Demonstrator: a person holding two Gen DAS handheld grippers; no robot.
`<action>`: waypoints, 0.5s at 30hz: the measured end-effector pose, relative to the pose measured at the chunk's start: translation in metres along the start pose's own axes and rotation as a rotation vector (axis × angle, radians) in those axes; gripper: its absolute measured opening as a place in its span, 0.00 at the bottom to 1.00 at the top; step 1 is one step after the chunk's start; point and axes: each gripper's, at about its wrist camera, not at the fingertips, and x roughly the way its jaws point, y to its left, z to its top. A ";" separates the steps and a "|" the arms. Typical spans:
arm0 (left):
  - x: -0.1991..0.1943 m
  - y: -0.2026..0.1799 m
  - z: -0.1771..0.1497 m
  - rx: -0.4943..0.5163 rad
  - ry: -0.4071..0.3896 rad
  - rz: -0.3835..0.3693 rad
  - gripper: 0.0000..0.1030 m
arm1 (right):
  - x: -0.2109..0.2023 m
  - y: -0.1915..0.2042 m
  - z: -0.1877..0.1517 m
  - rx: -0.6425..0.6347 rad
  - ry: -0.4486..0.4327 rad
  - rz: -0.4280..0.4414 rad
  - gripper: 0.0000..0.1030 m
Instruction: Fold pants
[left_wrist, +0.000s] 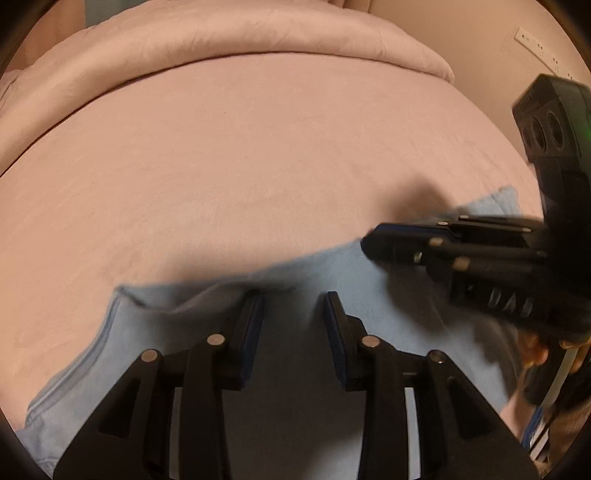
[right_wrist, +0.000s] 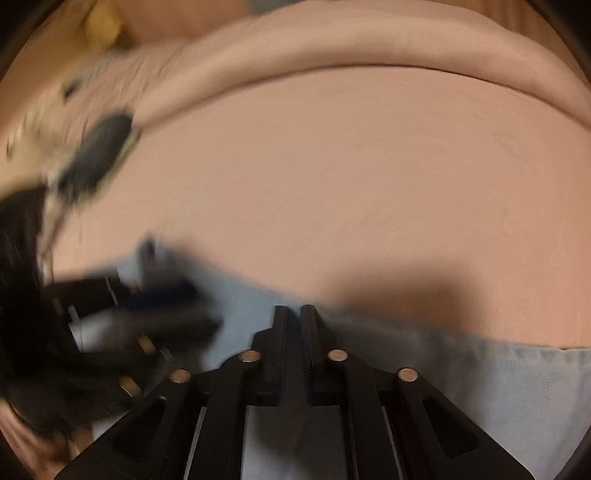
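Two grippers, left gripper (left_wrist: 294, 295) released, right gripper (right_wrist: 294, 308) clenched empty, one blue pants (left_wrist: 314, 269), one pink bed (left_wrist: 240, 155)

Light-blue pants (left_wrist: 303, 273) (flat) on pink bedding (left_wrist: 258, 155)

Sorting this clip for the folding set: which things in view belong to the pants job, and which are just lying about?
Part of the job:
- light blue fabric pants spread on the bed
- left gripper, jaws apart over the pants
- right gripper, jaws shut

Just lying about:
- pink bed sheet
- rolled pink duvet
- blurred dark oval object on the bedding
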 end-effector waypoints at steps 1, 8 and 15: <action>0.001 0.002 0.001 -0.019 0.002 -0.009 0.35 | -0.003 -0.014 0.002 0.079 -0.048 0.043 0.05; -0.019 0.007 -0.009 -0.077 -0.006 -0.025 0.44 | -0.072 -0.087 -0.038 0.346 -0.238 0.077 0.25; -0.045 -0.006 -0.040 -0.180 -0.042 -0.167 0.58 | -0.191 -0.156 -0.150 0.592 -0.502 0.002 0.60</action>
